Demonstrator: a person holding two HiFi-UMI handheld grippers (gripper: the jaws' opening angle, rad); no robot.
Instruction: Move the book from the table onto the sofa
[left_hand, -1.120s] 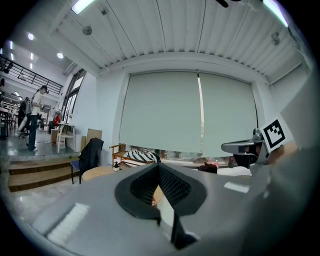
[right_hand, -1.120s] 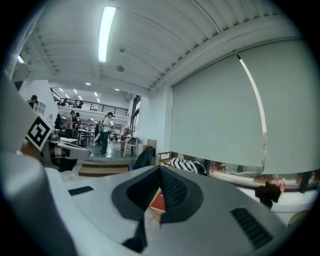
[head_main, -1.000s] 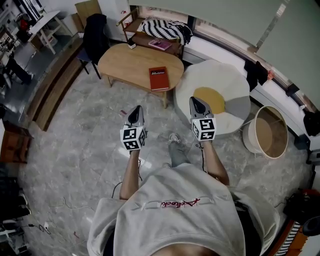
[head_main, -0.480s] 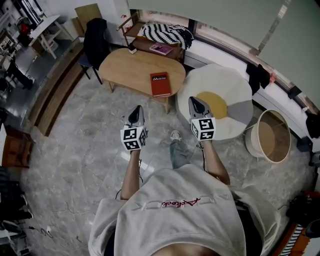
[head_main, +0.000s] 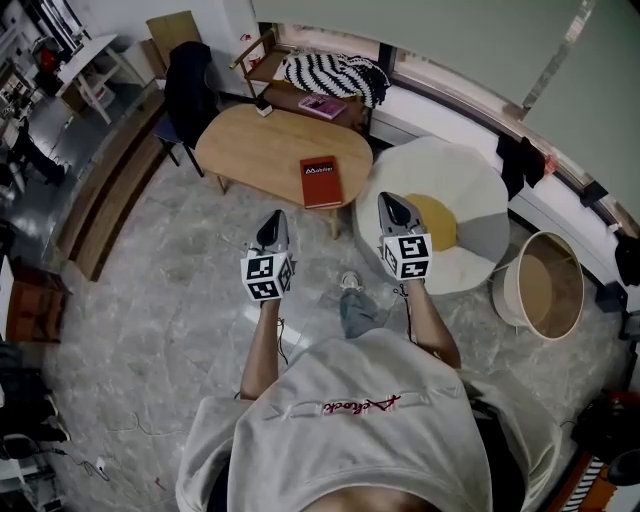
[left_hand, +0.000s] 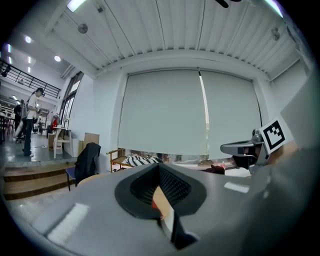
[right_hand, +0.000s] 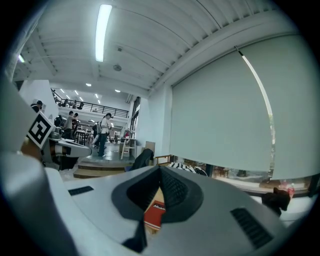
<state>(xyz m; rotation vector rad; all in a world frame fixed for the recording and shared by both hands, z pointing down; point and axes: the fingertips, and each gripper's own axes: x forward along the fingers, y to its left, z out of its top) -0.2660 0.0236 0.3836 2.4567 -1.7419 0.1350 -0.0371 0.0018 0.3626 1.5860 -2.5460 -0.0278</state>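
- left gripper (head_main: 274, 218): jaws pressed together, nothing between them; held out level, probably just being carried toward the work.
- right gripper (head_main: 392, 202): likewise closed tight and empty, alongside the left one with a gap between.
- book (head_main: 321, 182): red, flat on the near end of the table (head_main: 250, 135), ahead of both tips and well apart from either; visible through the notch of the right gripper's closed jaws.
- lying at that near edge, so probably reachable without leaning over the tabletop.
- seat with striped throw (head_main: 330, 70) beyond the table, probably the sofa; round cushion (head_main: 455, 175) just ahead of the right gripper.
- not yet grasped; jaws to be spread before pinching the cover.
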